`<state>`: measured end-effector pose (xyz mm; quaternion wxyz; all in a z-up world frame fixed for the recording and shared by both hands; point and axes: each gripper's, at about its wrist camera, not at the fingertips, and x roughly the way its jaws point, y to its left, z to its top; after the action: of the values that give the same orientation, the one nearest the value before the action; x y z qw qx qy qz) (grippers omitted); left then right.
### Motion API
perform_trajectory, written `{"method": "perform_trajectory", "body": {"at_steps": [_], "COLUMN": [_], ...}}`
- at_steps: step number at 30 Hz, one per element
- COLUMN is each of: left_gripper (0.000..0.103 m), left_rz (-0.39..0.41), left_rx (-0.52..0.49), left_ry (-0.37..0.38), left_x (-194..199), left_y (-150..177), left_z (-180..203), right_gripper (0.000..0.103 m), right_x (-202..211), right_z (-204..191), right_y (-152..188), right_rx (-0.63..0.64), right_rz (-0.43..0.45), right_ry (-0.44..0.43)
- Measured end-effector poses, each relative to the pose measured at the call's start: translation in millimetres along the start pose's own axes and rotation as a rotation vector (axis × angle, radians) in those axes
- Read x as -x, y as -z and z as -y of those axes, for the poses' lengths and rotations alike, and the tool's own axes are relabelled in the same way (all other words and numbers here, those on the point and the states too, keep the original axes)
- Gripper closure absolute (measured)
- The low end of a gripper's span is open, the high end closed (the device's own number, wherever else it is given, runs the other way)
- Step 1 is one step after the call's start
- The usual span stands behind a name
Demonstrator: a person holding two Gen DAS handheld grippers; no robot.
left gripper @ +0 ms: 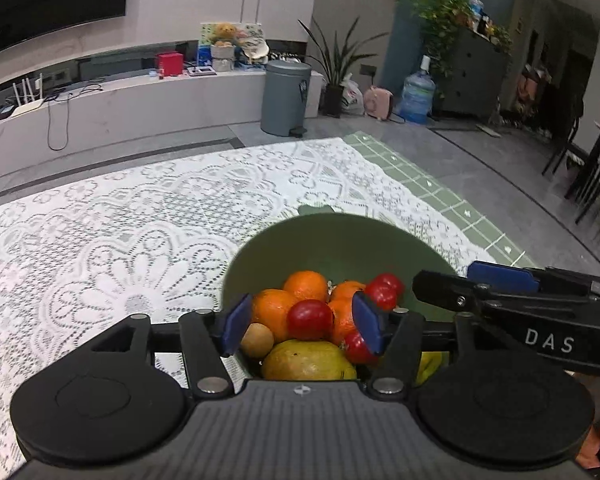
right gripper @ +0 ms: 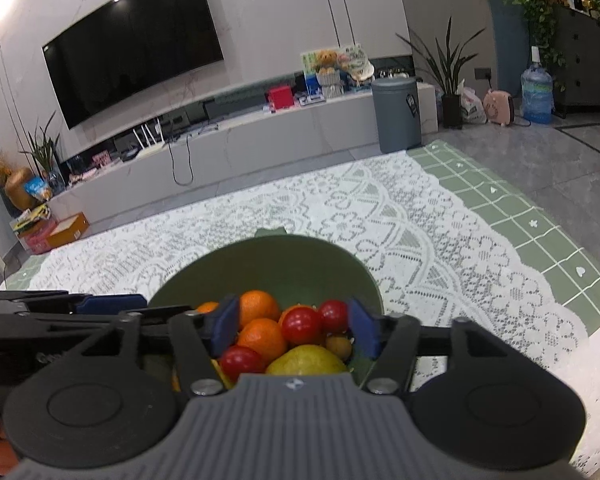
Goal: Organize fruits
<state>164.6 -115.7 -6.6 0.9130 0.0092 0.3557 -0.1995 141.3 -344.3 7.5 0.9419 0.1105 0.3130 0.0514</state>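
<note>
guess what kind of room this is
Most likely a home living room: a large wall-mounted TV above a long low media console, a potted plant in the corner, and a lace-covered table holding a green fruit bowl.

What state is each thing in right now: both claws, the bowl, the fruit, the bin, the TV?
left claw: open, empty, over the fruit
right claw: open, empty, over the fruit
green bowl: upright on the lace cloth, holding fruit
fruit: piled inside the bowl
grey bin: lid shut
TV: screen dark
</note>
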Motion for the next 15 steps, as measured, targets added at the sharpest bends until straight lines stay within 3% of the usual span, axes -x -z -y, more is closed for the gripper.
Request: {"method": "perform_trajectory", "body": {"at_steps": [6,15], "left_gripper": [0.026,0.015], "left_rz": [0.072,0.232], "left_rx": [-0.002,-0.066], "left_ry": [-0.066,-0.196], "left_x": [34,101], "left_y": [3,7], "left_z": [3,13], "right_gripper": [0.024,0.014], "right_x": [22,63], "right_z": [-9,-27], "right_y": [1,15], "right_rx": [0.015,-0.027], "right_rz": [0.07,0.149], "right_ry": [0.018,0.002]}}
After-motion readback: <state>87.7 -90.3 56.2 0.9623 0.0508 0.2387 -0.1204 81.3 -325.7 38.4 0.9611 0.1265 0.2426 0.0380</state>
